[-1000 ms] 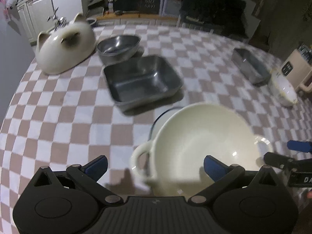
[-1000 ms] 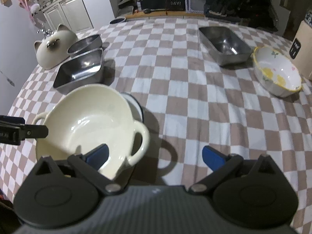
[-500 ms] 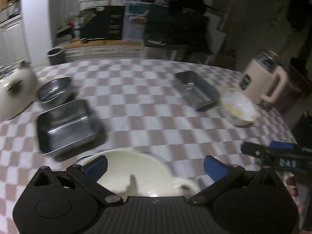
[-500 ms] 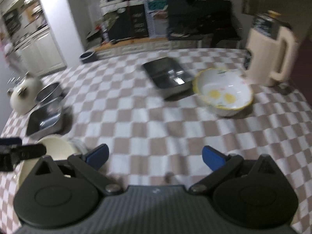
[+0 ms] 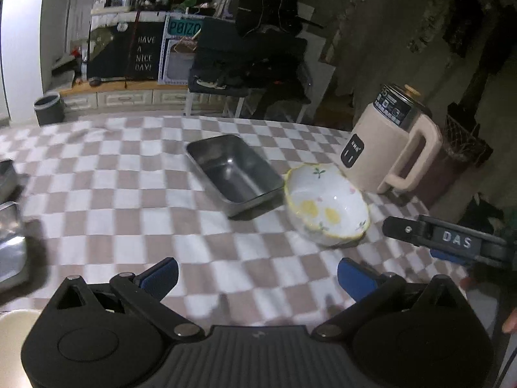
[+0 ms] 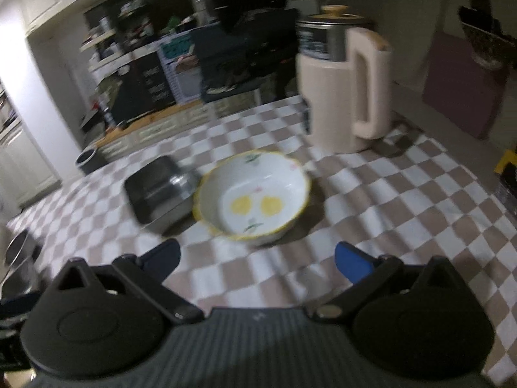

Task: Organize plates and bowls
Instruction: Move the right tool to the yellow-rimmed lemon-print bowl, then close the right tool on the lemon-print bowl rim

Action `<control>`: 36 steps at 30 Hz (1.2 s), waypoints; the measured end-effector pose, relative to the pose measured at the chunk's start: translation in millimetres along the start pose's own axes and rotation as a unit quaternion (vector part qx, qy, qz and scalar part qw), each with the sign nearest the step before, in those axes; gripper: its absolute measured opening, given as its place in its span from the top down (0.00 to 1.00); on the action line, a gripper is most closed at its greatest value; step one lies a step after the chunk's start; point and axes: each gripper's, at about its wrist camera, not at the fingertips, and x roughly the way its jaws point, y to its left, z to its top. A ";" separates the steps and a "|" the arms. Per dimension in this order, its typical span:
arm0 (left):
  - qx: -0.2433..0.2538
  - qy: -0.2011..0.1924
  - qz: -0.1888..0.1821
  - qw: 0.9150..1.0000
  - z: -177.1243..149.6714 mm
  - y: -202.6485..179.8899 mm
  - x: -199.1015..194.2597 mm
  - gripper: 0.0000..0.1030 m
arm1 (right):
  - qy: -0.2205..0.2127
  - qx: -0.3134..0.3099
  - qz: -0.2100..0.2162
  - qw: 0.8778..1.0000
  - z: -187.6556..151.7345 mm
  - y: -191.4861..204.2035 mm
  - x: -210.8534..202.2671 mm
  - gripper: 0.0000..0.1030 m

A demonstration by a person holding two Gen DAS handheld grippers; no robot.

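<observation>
- Left wrist view: the left gripper hangs over the tabletop, blue-tipped fingers spread wide, nothing between them.
- That tabletop wears a brown-and-white checked cloth, bare right under the fingers.
- Ahead sits a rectangular steel pan, and just beside it to the right, the flowered bowl, white with a yellow rim, upright, edges close to touching.
- Behind the bowl stands a cream jug with a big handle and a dark lid.
- At the left edge, more steel containers are cut off by the frame; a pale rim peeks in at the bottom left, probably another bowl.
- The right gripper pokes in from the right, low over the cloth near the flowered bowl.
- Beyond the table: a dark, cluttered room, a black sign reading "HAVE A NICE DAY!", shelves, a grey bin.
- Right wrist view, motion-blurred: the right gripper is splayed open and empty.
- The flowered bowl sits dead ahead, near the fingertips but apart from them, with the steel pan against its left side and the cream jug behind on the right.
</observation>
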 end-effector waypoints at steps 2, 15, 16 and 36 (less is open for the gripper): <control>-0.022 0.003 -0.011 1.000 4.6 -2.8 17.7 0.00 | -0.019 0.005 0.001 1.000 8.4 -9.2 5.7 0.00; -0.123 0.010 -0.044 0.991 24.1 -0.7 103.0 0.28 | 0.012 0.075 0.008 0.997 39.3 -48.1 72.2 0.27; -0.121 0.010 -0.048 0.991 25.2 -1.9 106.8 0.30 | 0.023 0.080 0.004 0.996 39.9 -49.7 80.4 0.39; -0.110 0.044 -0.005 0.993 40.7 -32.4 177.7 0.83 | 0.033 0.055 0.030 0.998 39.1 -43.3 165.0 0.87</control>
